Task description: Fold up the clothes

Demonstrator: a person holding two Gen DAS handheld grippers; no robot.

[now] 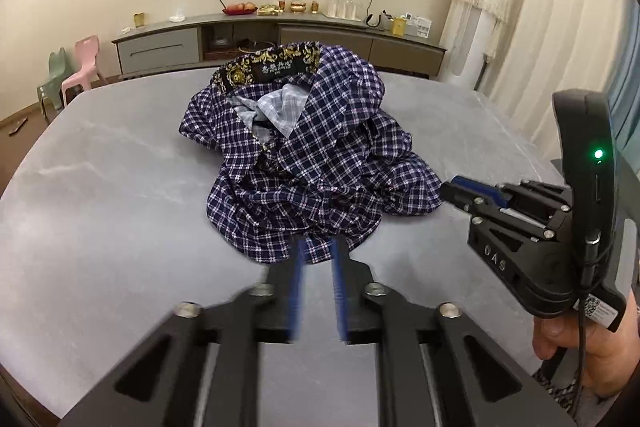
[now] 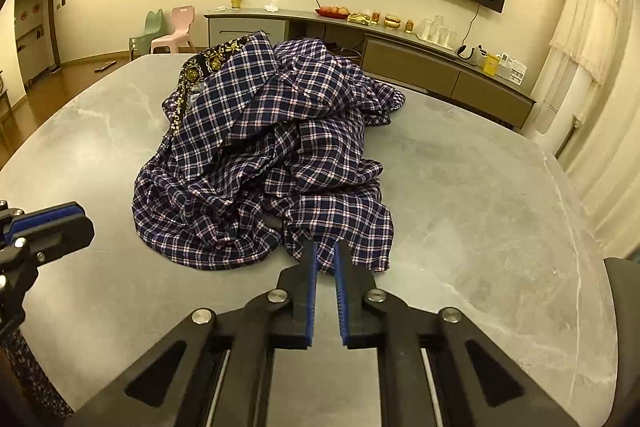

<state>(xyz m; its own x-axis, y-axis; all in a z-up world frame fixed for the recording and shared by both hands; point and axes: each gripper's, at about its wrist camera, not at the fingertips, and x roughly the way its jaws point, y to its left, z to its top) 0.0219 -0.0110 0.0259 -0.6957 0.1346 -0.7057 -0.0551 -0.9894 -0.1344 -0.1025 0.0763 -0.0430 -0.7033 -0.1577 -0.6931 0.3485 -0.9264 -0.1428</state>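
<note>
We note raised letters "DAS" moulded into the black plastic body of the right gripper [image 1: 450,193], seen from the left wrist at 3 o'clock; a white sticker with a QR-type code sits lower on its handle, too small to read, and a green light glows on the curved black mount above. A hand [image 1: 580,343] grips that handle. The collar of the shirt [image 1: 304,155] carries a woven label with pale characters we cannot read, set in a black band with gold baroque scrolls. The shirt is a navy check with white and pink lines, soft and heavily rumpled, heaped mid-table with a pale blue checked lining showing at the neck. The table [image 2: 480,195] is grey, matte, stone-like with faint white veining and rounded corners. The left gripper [image 1: 318,255] has ribbed blue pads on black fingers, parted by a narrow gap with nothing between, tips at the shirt's near hem at 6 o'clock. In its own view the right gripper [image 2: 325,255] likewise stands slightly parted and empty at the hem, though whether it touches the cloth we cannot tell.
</note>
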